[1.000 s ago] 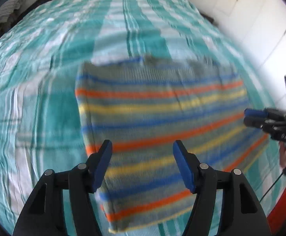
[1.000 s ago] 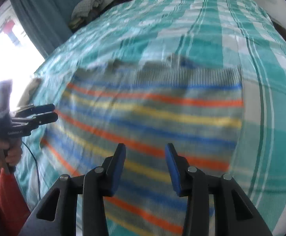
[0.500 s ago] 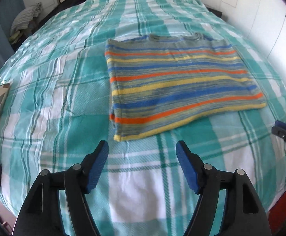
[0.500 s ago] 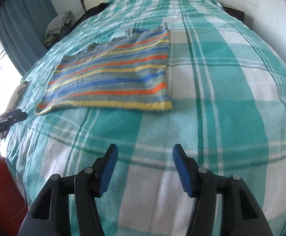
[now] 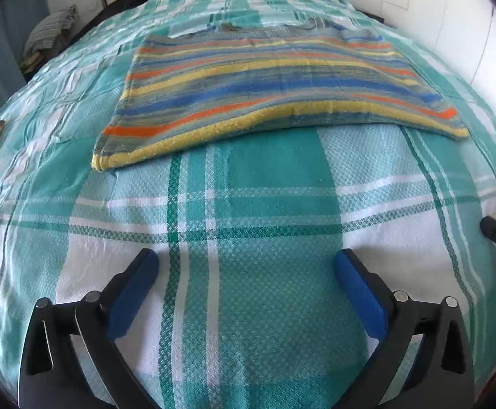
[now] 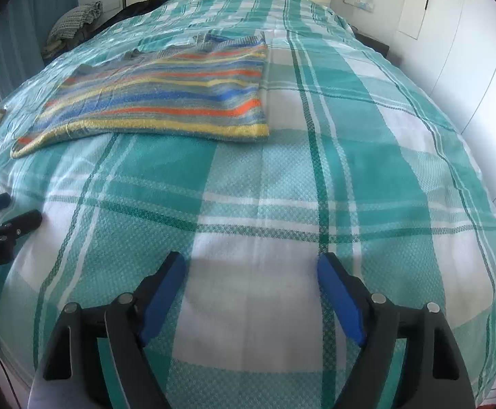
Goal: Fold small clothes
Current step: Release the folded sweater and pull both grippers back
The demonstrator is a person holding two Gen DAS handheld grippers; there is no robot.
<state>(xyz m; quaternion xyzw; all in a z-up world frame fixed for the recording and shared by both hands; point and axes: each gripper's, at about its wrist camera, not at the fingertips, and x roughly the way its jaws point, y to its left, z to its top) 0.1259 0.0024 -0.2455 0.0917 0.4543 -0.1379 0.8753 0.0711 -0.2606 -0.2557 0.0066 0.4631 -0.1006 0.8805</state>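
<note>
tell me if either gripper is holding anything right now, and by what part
Nothing is held. The left gripper and right gripper are both open over the bedspread, apart from the striped top, which lies flat farther up the bed.

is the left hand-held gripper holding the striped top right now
No, the left hand-held gripper is open with nothing between its fingers, and the striped top lies apart from it, flat on the plaid bedspread.

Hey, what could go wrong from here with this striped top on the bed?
1. The striped top lies folded flat while both tongs, left and right, hang open and apart from it; another grab may undo the fold.
2. Its near-left corner curls unevenly, so the fold might look sloppy.
3. Pinching could catch the checked bedspread underneath too.
</note>
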